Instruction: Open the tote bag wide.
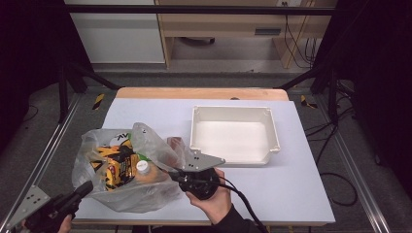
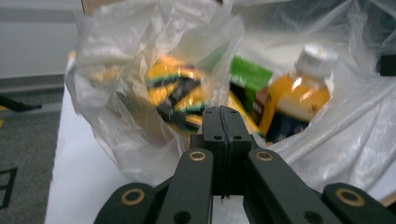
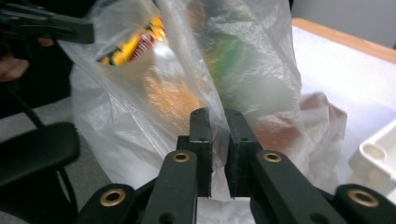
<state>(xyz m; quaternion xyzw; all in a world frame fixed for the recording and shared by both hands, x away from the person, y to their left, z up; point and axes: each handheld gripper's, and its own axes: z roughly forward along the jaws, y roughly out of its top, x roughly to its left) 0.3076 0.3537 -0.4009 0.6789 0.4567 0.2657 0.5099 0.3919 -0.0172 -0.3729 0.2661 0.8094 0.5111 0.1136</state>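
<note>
Closest to my right gripper (image 3: pixel 215 116) is a fold of the clear plastic bag (image 3: pixel 196 70); its jaws stand slightly apart with the film pinched between them. My left gripper (image 2: pixel 222 114) is fully closed, tips against the bag's film; whether it has a fold caught I cannot tell. From the left gripper view I see inside: an orange bottle (image 2: pixel 292 95) with a white cap right of the jaws, a yellow-and-black packet (image 2: pixel 180 95) just beyond them. From the right gripper view these are only blurred colour behind film. From the high view the bag lies between both grippers, and a white tray (image 1: pixel 235 133) sits beyond the right gripper, apart from the bag. Crumpled film stands in the way of the contents.
</note>
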